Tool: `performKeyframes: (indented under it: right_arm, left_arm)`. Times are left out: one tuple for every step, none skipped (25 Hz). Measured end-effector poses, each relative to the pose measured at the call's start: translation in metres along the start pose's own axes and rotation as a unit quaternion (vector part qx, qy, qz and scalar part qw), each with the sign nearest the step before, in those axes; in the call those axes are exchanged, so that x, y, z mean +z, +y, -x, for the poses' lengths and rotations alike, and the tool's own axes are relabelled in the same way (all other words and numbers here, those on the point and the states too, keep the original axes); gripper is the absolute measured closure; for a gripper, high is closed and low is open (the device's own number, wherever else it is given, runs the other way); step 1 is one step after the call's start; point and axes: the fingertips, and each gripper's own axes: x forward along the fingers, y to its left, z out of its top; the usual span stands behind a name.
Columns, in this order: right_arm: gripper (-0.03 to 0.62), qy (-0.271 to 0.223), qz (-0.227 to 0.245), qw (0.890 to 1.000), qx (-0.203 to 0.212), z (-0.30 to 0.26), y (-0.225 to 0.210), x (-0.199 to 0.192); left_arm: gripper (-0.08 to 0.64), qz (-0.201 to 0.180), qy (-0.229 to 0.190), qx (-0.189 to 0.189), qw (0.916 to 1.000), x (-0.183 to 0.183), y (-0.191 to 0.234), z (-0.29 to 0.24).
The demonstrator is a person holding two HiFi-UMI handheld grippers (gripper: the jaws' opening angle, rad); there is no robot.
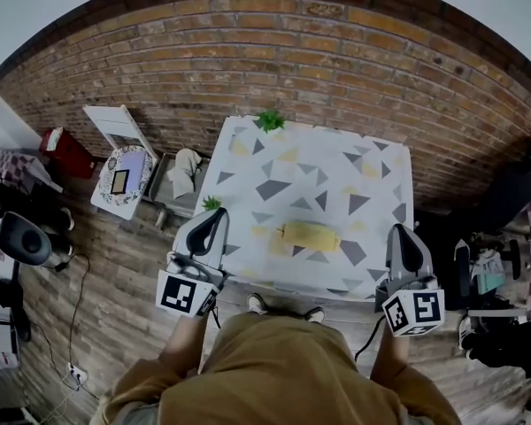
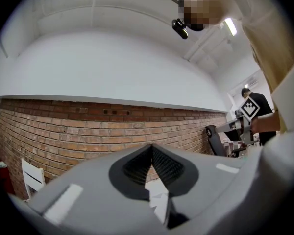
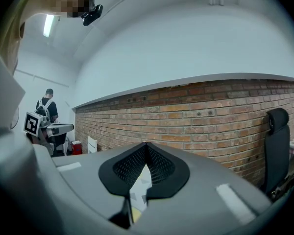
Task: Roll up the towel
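Yellow towel [image 1: 308,235] apparently rolled, near front edge of counter [image 1: 372,162]: rolling judged complete. Left tool [image 1: 218,214] and right tool [image 1: 404,231] pressed together, empty, by front corners. Next: keep clear, or re-grip only to tighten.

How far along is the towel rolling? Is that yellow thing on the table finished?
Done: the yellow towel already lies as a compact roll on the patterned table. In hand: nothing; the left gripper and right gripper are shut and empty, near the table's front edge, apart from it. Left: apparently nothing.
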Motion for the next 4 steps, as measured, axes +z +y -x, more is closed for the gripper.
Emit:
performKeyframes:
  right_arm:
    - [0.589,-0.001,0.001,1.000,0.001,-0.0001,-0.0018,0.0006]
    - [0.589,-0.002,0.001,1.000,0.002,0.0000,-0.0037,0.0010]
    - [0.588,-0.002,0.002,1.000,0.003,0.0003,-0.0054,0.0013]
    - [0.589,-0.002,0.002,1.000,0.004,0.0007,-0.0071,0.0016]
  left_arm:
    - [0.497,0.003,0.003,0.001,1.0000,-0.0002,-0.0022,-0.0001]
    - [0.497,0.007,0.007,0.002,1.0000,-0.0004,-0.0050,-0.0004]
    - [0.497,0.011,0.010,0.003,0.9999,-0.0004,-0.0078,-0.0006]
    - [0.497,0.015,0.013,0.004,0.9998,-0.0005,-0.0106,-0.0007]
